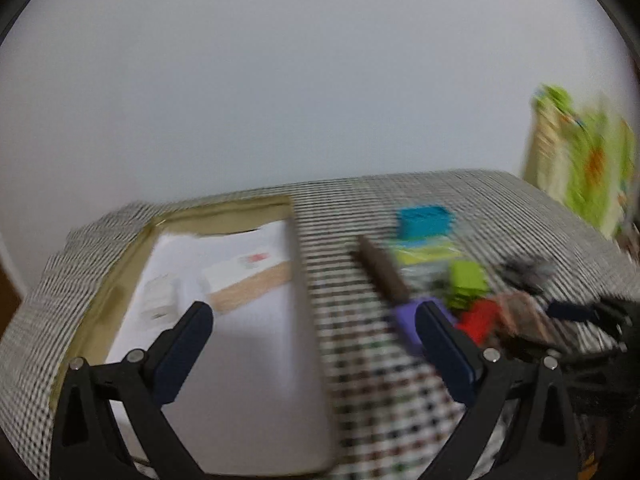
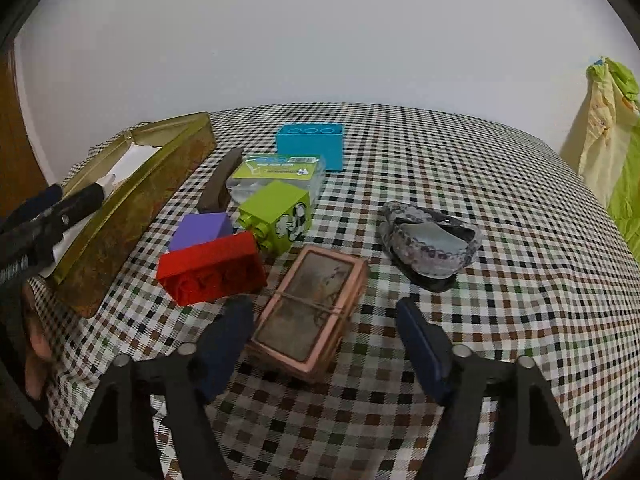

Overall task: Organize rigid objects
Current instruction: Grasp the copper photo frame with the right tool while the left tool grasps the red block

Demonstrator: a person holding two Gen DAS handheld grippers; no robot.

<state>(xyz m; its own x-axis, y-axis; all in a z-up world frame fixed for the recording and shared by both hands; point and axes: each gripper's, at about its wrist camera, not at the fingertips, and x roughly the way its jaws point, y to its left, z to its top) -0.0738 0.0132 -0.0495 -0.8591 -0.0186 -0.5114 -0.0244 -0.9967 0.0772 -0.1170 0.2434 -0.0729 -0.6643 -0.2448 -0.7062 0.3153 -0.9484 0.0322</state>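
A gold tin box [image 2: 132,200] lies open at the left of the checkered table; its white lining [image 1: 240,344] shows in the blurred left wrist view. My left gripper [image 1: 314,320] is open and empty above the box's right edge; it also shows in the right wrist view [image 2: 60,204]. My right gripper [image 2: 324,320] is open, its fingers on either side of a pink-framed card deck [image 2: 310,312], not closed on it. Red [image 2: 212,268], purple [image 2: 202,228], green [image 2: 276,212] and blue [image 2: 310,144] blocks, a clear packet [image 2: 280,172] and a brown bar [image 2: 220,180] lie beyond.
A patterned grey dish [image 2: 430,240] sits right of the card deck. Yellow-green cloth [image 2: 608,132] hangs at the far right. A white wall stands behind the table. The table's front edge is near the grippers.
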